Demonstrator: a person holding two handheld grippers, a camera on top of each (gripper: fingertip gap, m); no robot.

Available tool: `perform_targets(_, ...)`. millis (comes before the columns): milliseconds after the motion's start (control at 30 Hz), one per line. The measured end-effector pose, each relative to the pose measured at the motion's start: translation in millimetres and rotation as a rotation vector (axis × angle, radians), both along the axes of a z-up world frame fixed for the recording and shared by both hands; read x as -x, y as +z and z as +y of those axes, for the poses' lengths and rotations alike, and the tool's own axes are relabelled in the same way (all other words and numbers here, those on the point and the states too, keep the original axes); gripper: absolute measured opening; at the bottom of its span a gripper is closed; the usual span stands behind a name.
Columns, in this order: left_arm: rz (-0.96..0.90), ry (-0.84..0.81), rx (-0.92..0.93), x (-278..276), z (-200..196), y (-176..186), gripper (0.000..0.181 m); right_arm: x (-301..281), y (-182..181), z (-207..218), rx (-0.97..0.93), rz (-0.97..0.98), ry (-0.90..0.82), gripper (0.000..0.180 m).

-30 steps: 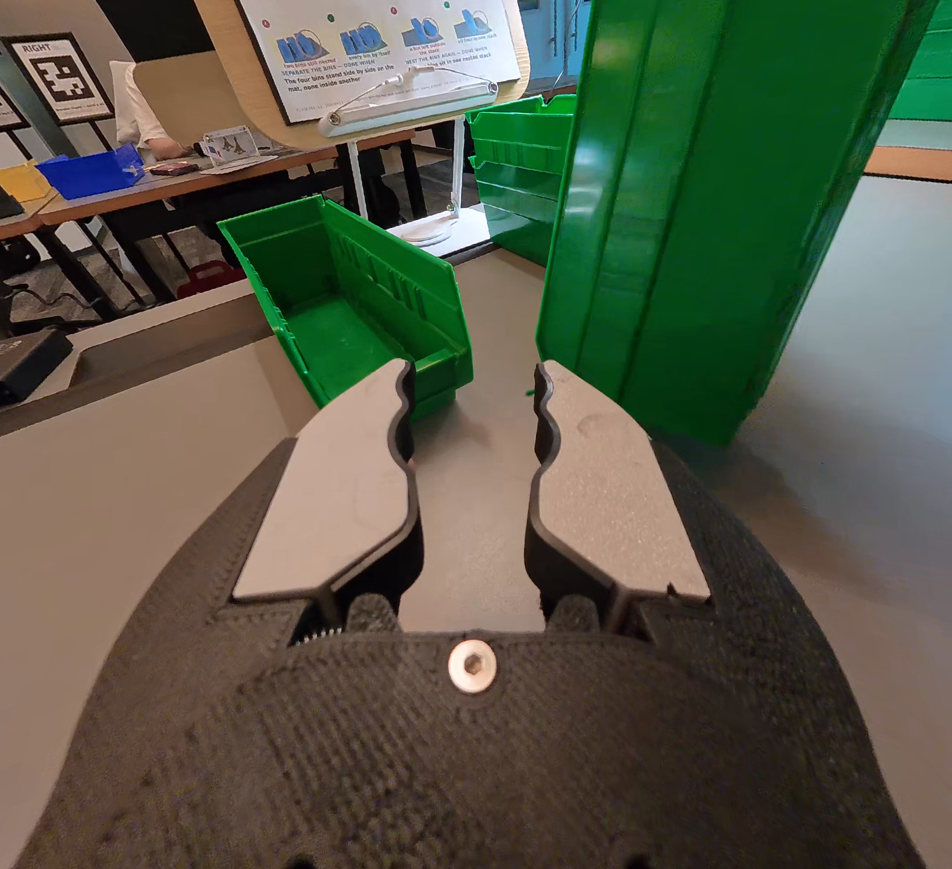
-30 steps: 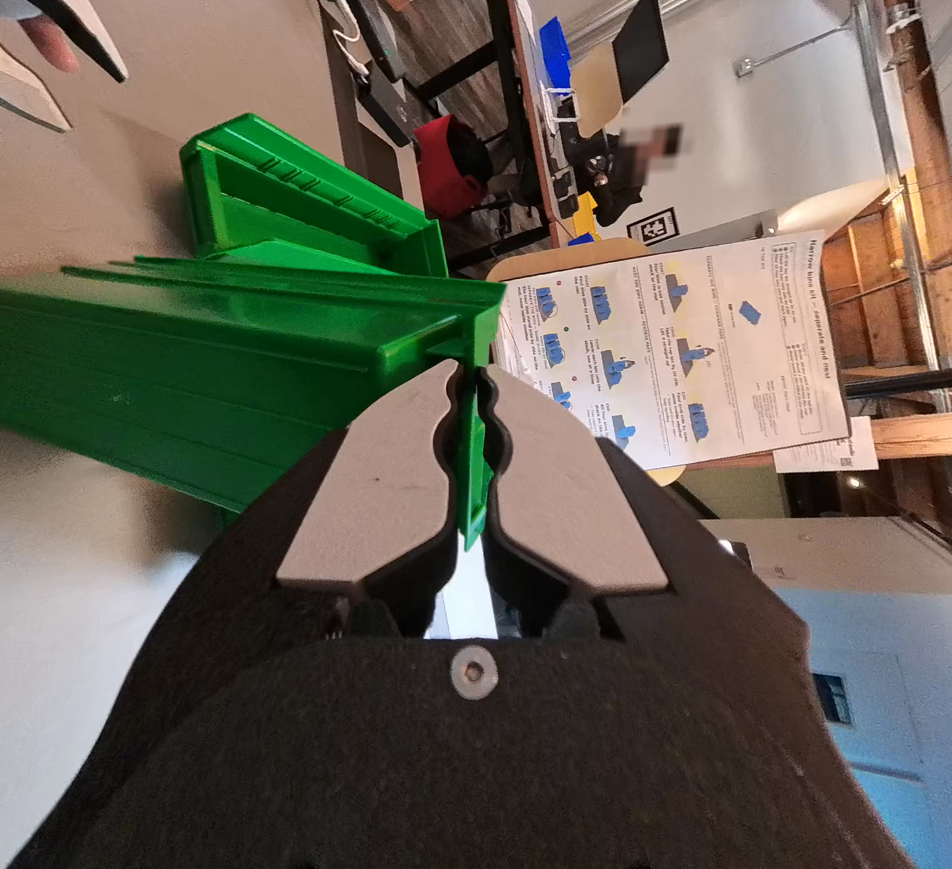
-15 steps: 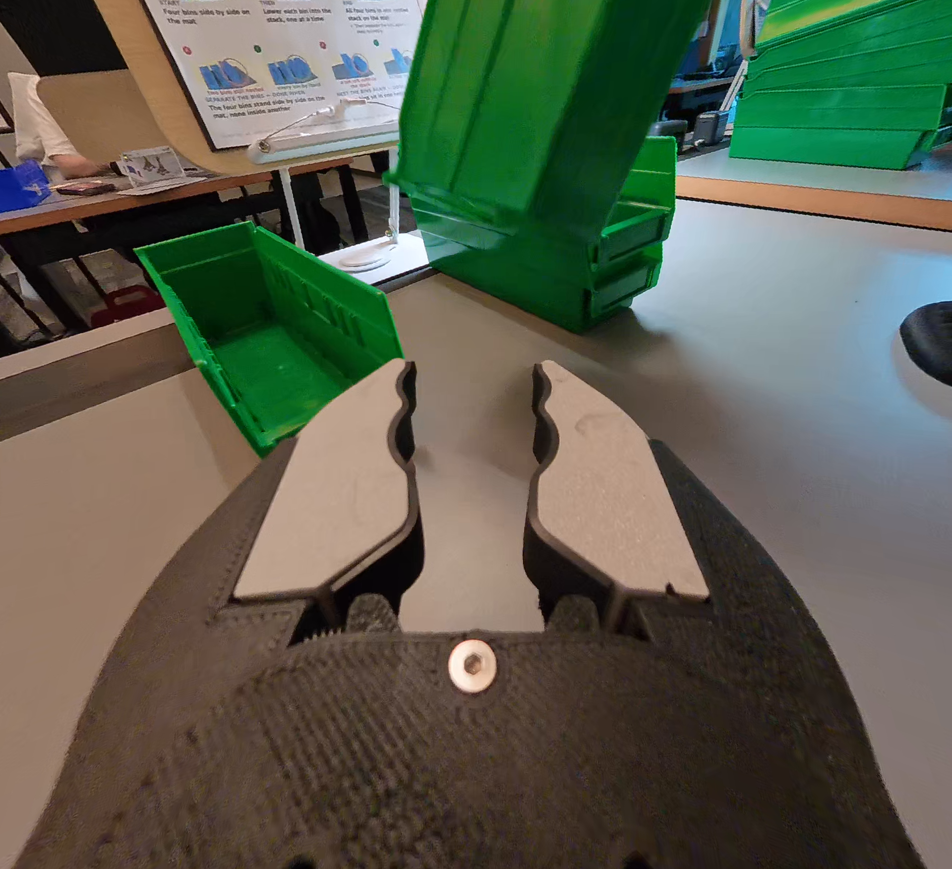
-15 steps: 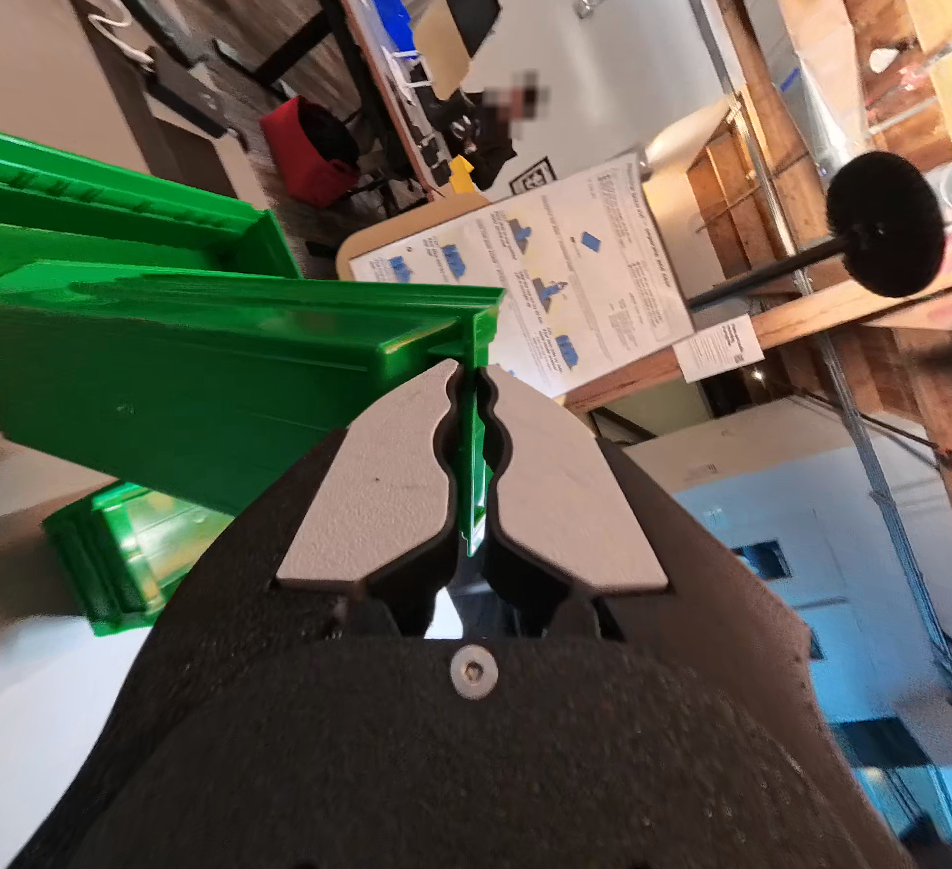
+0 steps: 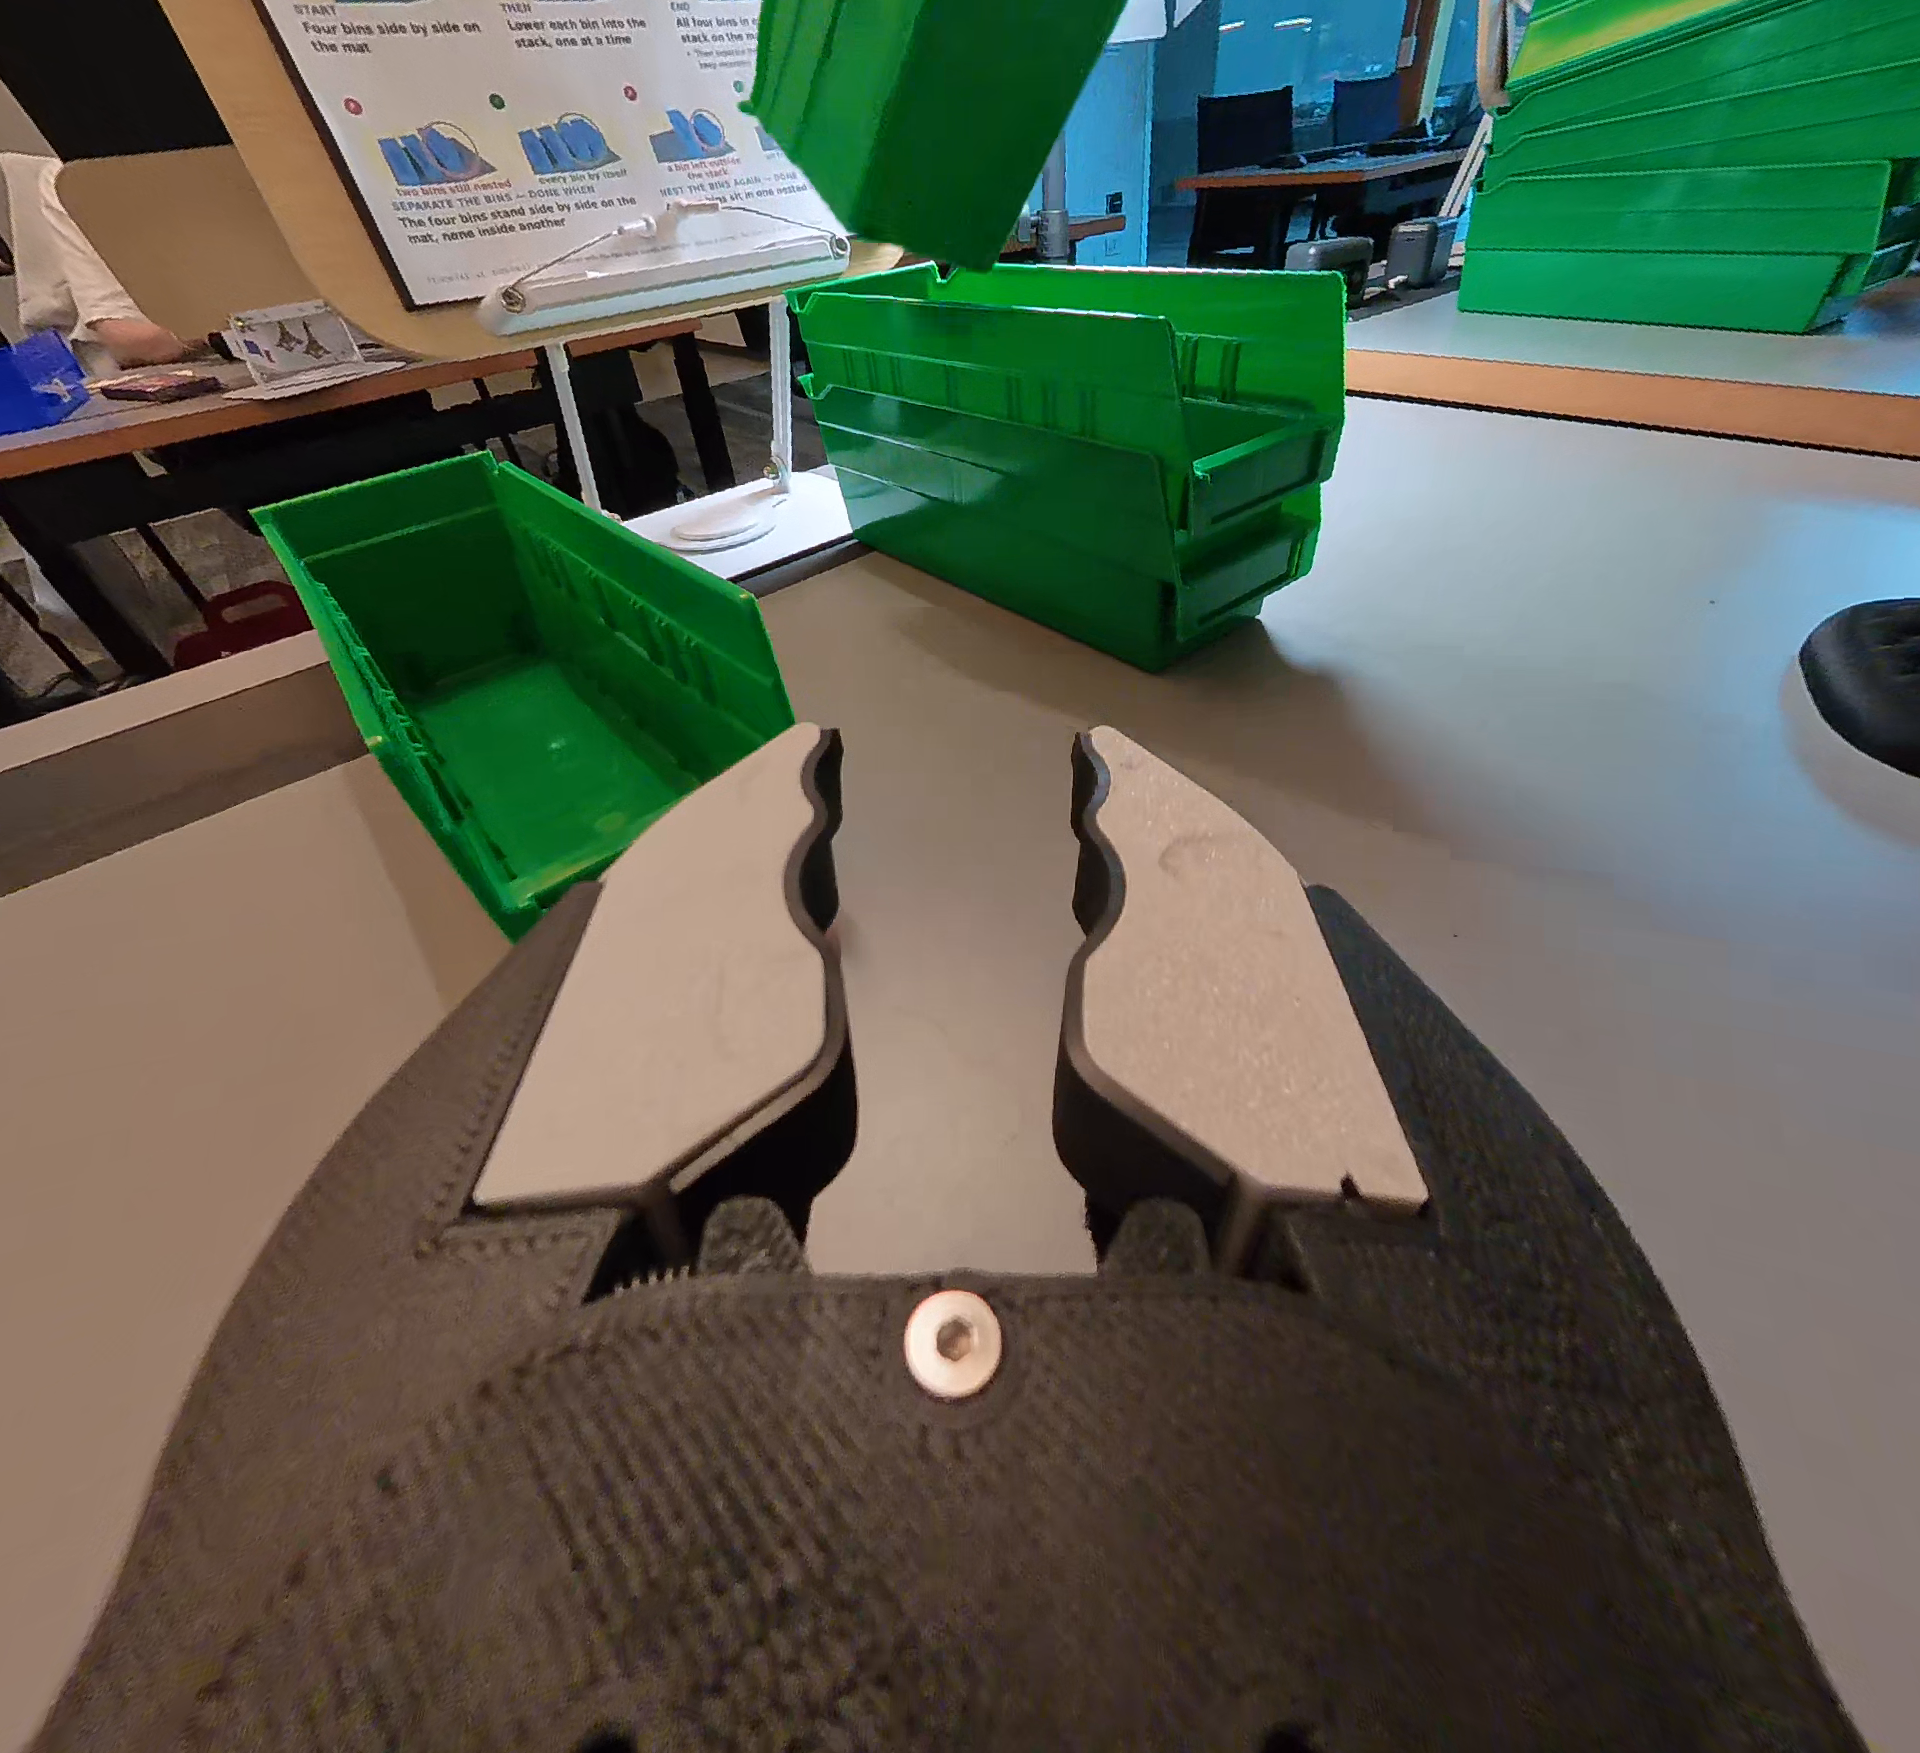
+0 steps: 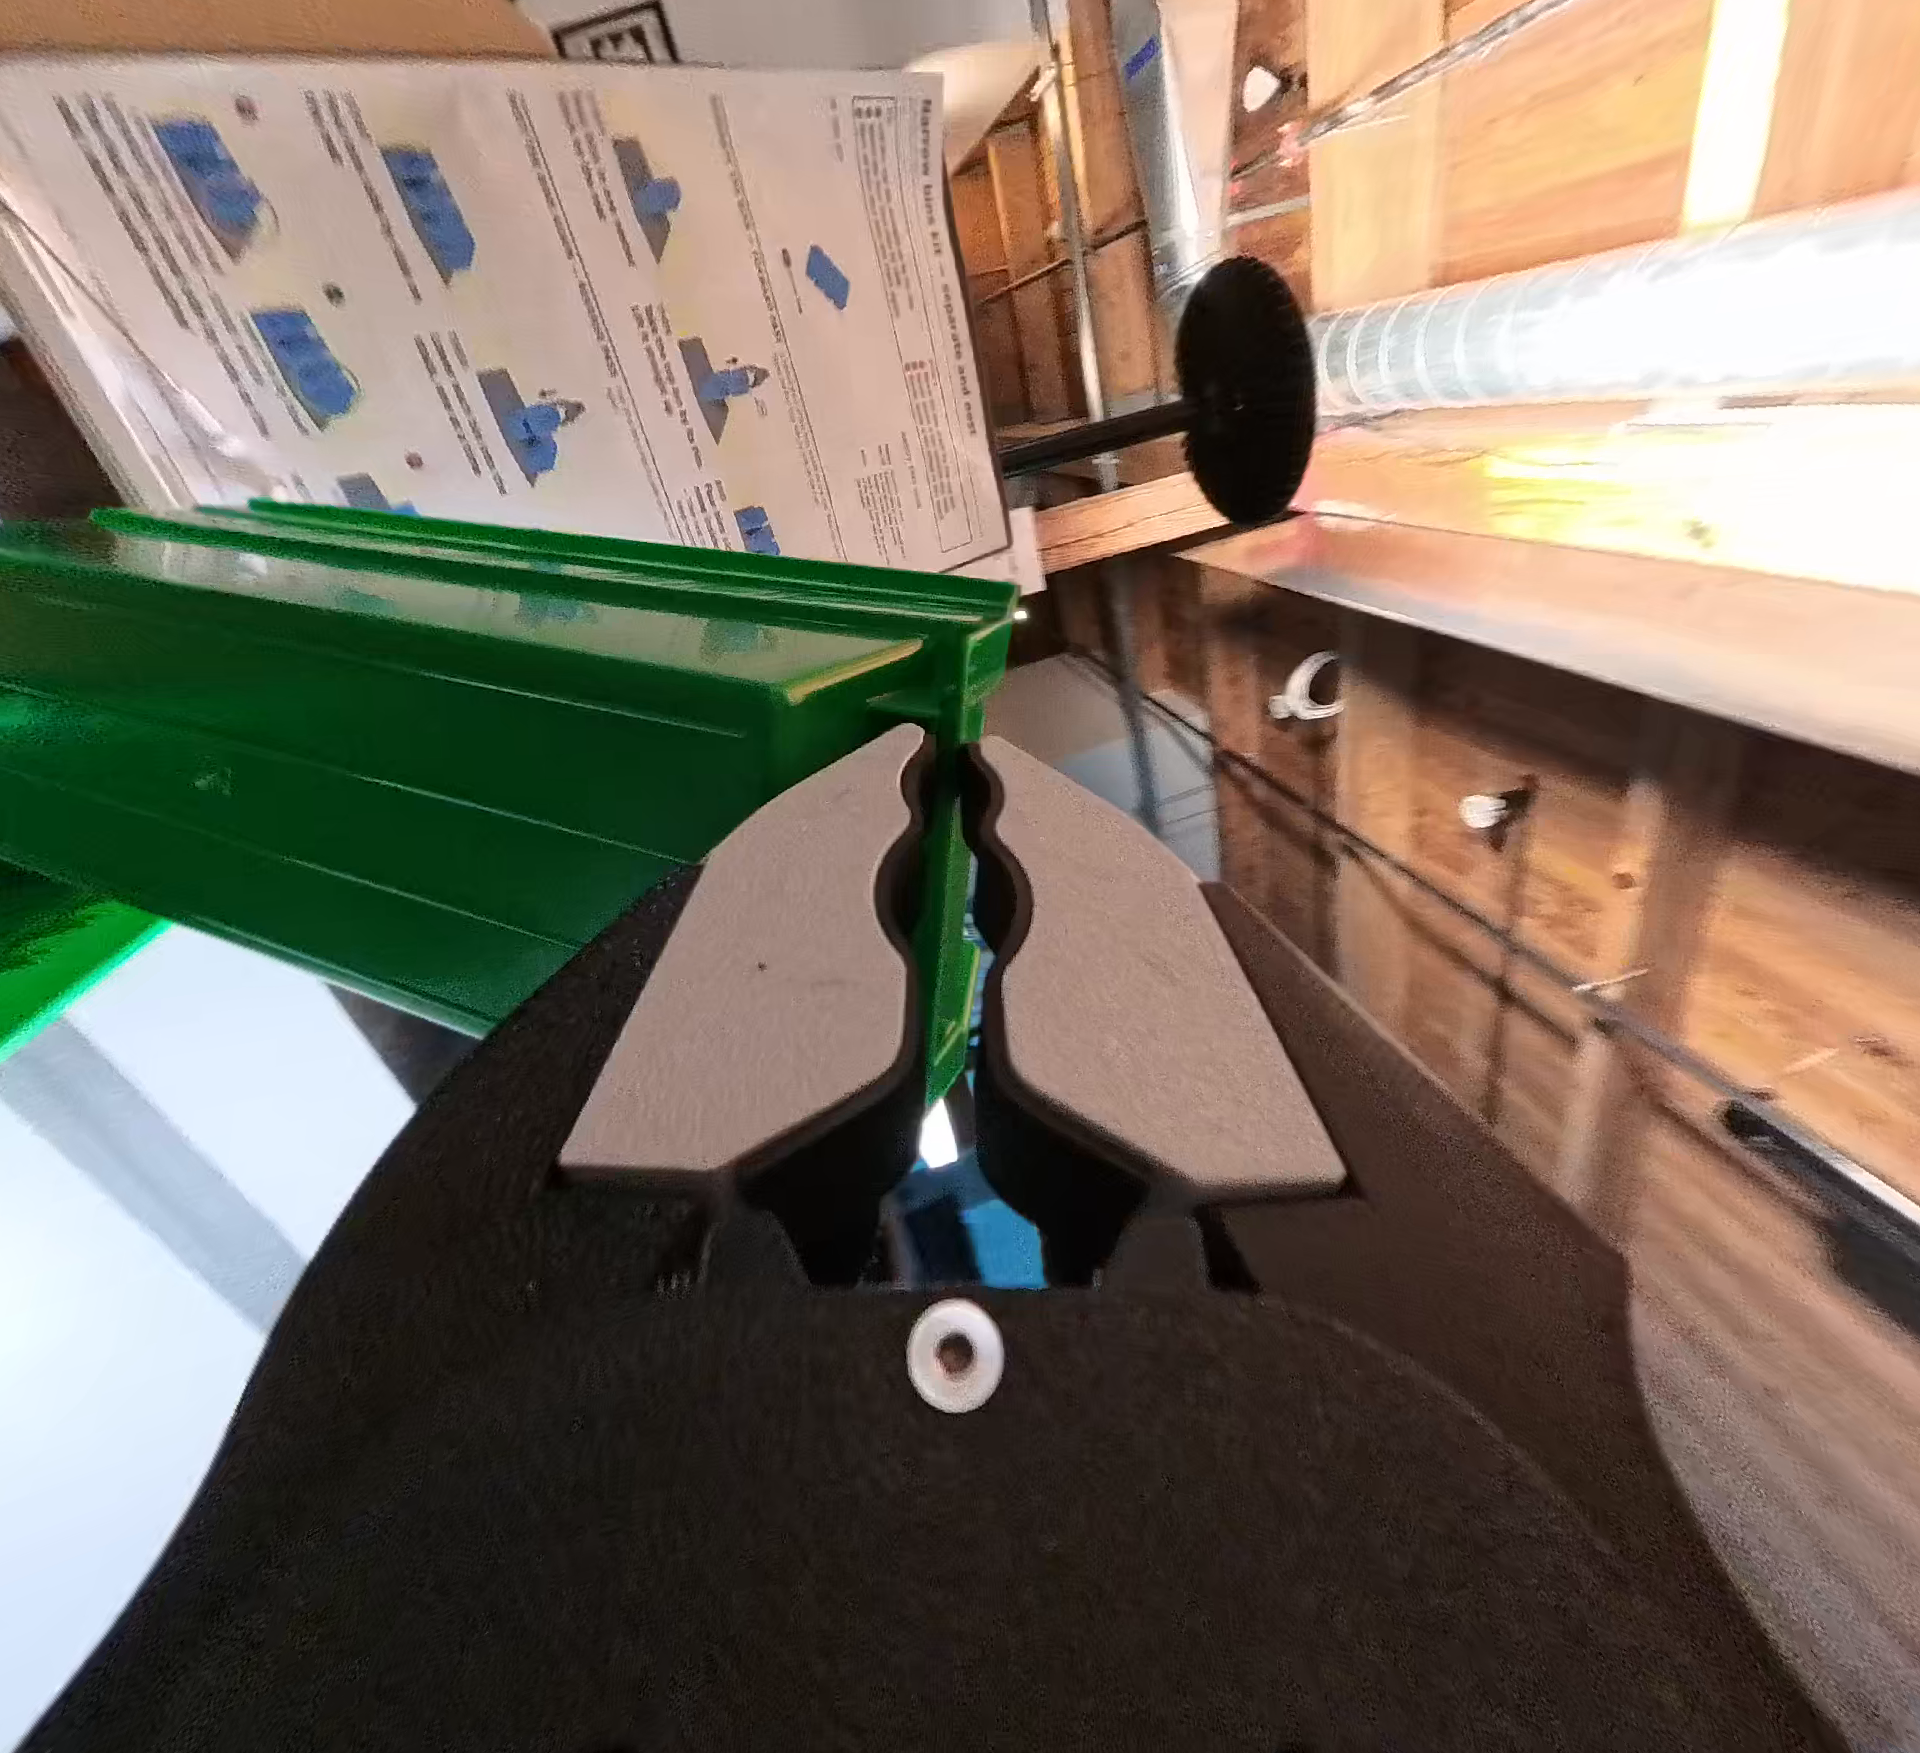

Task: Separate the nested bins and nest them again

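Green plastic is everywhere here. The right gripper (image 6: 951,882) is squeezed tight on the thin rim of a green bin (image 6: 395,727) and holds it up in the air. In the left wrist view this lifted bin (image 5: 935,30) hangs tilted, high above a stack of nested bins (image 5: 1070,456) at the far side of the grey table (image 5: 1507,768). One single bin (image 5: 520,695) sits alone on the table, to the left of the stack and nearer. The left gripper (image 5: 951,830) is spread apart with nothing in it, low over the table. I think this is the nesting step. Next, the lifted bin likely needs to be turned level, lined up over the stack and lowered straight in. The single bin would go in after.
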State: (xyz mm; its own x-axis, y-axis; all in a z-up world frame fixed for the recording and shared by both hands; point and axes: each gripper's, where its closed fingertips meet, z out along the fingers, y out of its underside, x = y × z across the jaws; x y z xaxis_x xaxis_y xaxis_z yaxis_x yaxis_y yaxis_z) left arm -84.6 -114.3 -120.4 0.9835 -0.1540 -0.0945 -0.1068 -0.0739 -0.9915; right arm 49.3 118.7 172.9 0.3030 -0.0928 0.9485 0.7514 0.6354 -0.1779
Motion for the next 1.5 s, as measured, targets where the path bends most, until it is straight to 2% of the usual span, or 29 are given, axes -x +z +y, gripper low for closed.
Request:
perform_targets(167, -0.006, 0.002, 0.004, 0.4, -0.3, -0.4, 0.042, 16.5, -58.2, 4.2, -0.196, -0.095, -0.055, 0.005)
perform_targets(400, 0.003, -0.005, 0.01, -2.5, -0.4, -1.4, 0.042, 13.0, -81.2, -16.0, -0.246, -0.136, -0.013, 0.006)
perform_targets(667, 0.006, -0.008, 0.013, -3.7, -0.3, -2.7, 0.041, 8.6, -101.1, -37.5, -0.092, -0.131, 0.13, 0.008)
perform_targets(767, 0.003, -0.005, 0.015, -2.8, -0.1, -3.0, 0.041, 12.1, -99.7, -45.6, -0.019, -0.088, 0.197, 0.009)
perform_targets(933, 0.004, -0.006, 0.02, -3.0, 0.8, -4.4, 0.041, 27.8, -83.3, -54.8, -0.042, -0.058, 0.235, 0.008)
perform_targets(1233, 0.003, -0.006, 0.014, -1.9, -0.2, -2.9, 0.041, 66.1, -24.0, -30.9, -0.144, -0.058, 0.204, 0.005)
perform_targets(1367, 0.013, -0.006, 0.006, -2.6, -1.6, -1.3, 0.041, 81.8, -0.6, -35.7, -0.148, -0.044, 0.218, 0.003)
perform_targets(1500, 0.006, -0.008, -0.005, -1.9, -3.3, 2.0, 0.041, 98.4, -14.7, -52.8, -0.111, -0.078, 0.253, 0.003)
